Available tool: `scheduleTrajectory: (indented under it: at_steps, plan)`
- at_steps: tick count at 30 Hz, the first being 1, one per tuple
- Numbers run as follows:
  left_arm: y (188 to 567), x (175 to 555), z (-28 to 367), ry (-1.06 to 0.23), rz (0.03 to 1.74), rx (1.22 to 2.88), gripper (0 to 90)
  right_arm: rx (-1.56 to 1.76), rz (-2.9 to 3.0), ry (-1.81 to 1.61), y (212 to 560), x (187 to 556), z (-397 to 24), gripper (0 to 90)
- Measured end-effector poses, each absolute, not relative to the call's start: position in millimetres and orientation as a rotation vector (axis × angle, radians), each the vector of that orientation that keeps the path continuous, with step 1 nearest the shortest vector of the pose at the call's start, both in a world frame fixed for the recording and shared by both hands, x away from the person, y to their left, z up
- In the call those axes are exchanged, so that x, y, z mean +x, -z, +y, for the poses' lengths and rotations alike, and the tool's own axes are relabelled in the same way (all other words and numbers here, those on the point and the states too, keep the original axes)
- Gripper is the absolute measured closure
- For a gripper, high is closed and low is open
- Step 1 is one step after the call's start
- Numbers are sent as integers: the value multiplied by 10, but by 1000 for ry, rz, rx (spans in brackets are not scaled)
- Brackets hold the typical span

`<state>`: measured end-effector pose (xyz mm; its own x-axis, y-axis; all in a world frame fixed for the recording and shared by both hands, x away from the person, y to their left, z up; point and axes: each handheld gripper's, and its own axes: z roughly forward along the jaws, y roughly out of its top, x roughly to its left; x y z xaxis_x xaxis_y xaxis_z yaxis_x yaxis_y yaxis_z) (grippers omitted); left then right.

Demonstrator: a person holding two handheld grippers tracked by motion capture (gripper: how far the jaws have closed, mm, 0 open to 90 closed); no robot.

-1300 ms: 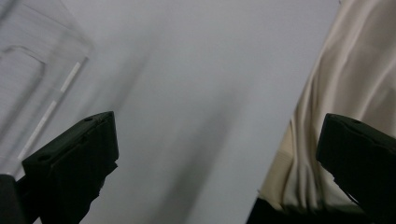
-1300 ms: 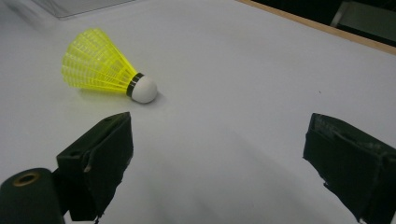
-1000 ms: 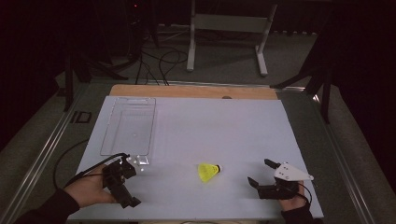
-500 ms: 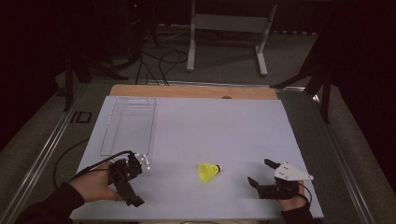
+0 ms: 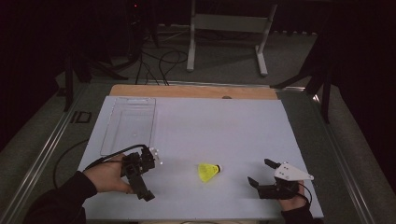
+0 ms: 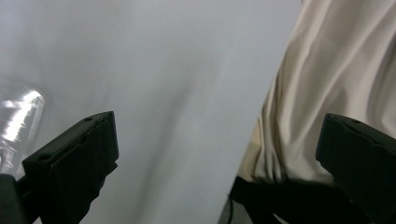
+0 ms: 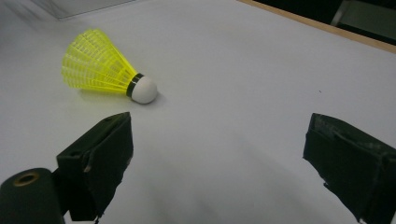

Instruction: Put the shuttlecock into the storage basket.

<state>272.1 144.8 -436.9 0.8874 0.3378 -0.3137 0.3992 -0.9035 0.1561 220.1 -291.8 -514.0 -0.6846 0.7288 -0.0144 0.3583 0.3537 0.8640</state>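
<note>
Left gripper [image 5: 140, 170] shifted rightward, jaws spread; shuttlecock [image 5: 208, 171] lies near front edge, ahead-left of right gripper's [image 5: 260, 173] spread, empty jaws.

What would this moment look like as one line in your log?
left gripper open, empty | right gripper open, empty | shuttlecock lying on table

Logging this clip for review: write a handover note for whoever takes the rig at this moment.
Left gripper: jaws open, holding nothing, at the table's near left by the clear tray.
Right gripper: jaws open, holding nothing, at the near right, pointed toward the shuttlecock.
Yellow shuttlecock: lying on its side on the white table between the two grippers, white cork toward the right gripper, untouched.
Done: nothing gripped so far.
Left: probably pick up the shuttlecock; the tray looks a likely destination.
</note>
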Motion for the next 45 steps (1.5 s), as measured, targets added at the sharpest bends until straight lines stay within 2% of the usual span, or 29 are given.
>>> scheduleTrajectory:
  at_steps: [9, 21, 31, 45]
  plan:
    - [4327, 2801, 1229, 426, 479, 2869, 0, 951, 2225, -1270, 5139, 2201, -2918, 85]
    - [4264, 2926, 907, 380, 382, 2858, 0, 952, 2233, -1266, 5144, 2203, -2914, 85]
    - [4339, 3011, 680, 422, 311, 2833, 4, 943, 2233, -1270, 5148, 2208, -2915, 85]
    - [4483, 3150, 387, 350, 263, 2814, 48, 940, 2240, -1273, 5151, 2208, -2909, 85]
